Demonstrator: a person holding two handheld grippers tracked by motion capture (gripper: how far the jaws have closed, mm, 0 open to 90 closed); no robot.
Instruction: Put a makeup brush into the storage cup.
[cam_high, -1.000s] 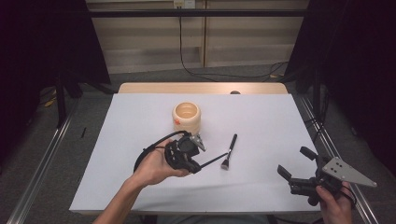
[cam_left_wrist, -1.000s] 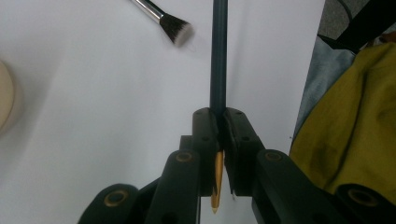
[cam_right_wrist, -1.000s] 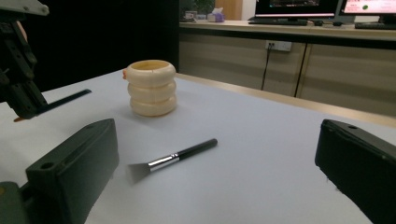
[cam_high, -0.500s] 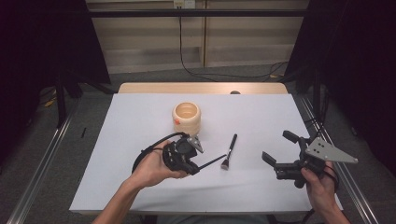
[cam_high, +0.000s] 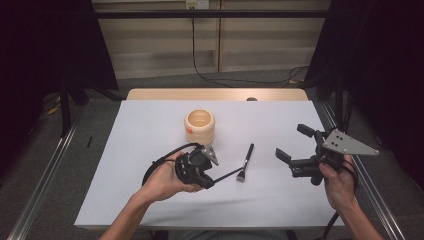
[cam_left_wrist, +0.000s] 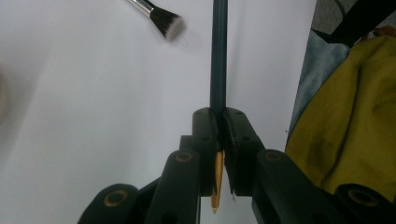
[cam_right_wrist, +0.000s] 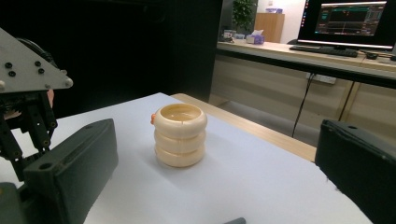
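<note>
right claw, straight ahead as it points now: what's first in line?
Likely the cream ringed holder: it sits centred between the open right claw jaws. Bare white table lies before it; depth is unclear.

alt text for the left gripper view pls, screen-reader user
The left gripper is clamped shut on a thin dark pencil that points away over a white table. A makeup brush lies at upper left, with a yellow garment at right.
</note>
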